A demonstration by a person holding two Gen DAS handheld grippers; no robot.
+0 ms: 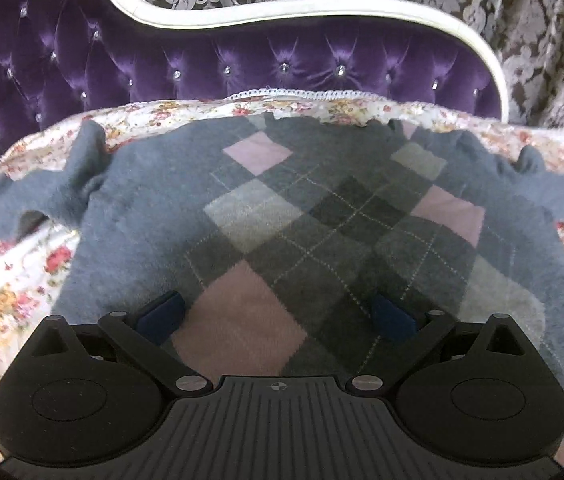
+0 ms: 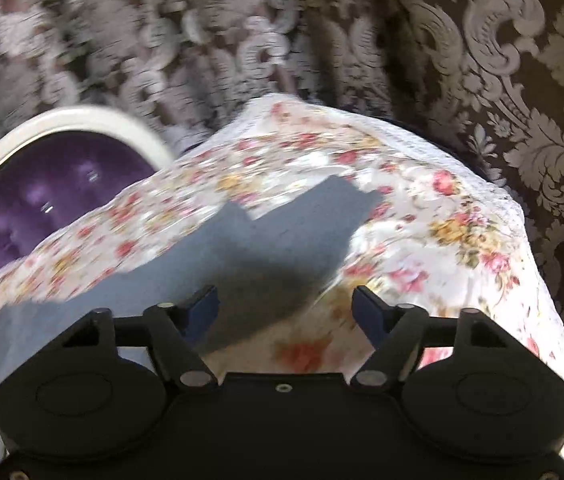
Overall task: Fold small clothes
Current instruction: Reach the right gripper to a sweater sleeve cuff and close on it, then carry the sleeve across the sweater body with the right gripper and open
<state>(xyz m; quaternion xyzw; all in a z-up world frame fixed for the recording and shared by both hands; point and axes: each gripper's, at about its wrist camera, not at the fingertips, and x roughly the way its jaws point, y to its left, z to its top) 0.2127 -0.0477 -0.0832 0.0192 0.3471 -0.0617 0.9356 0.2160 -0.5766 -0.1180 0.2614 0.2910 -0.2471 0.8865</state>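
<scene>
A small grey-blue sweater with a pink, grey and dark argyle front lies spread flat on a floral sheet, sleeves out to both sides. My left gripper is open and empty, just above the sweater's lower front. In the right wrist view, blurred by motion, one grey-blue sleeve lies across the floral sheet. My right gripper is open and empty above the sleeve's near edge, its left finger over the sleeve and its right finger over the sheet.
A purple tufted headboard with a white frame stands behind the sheet and also shows in the right wrist view. Brown damask curtains hang behind and to the right. The sheet's edge drops off at the right.
</scene>
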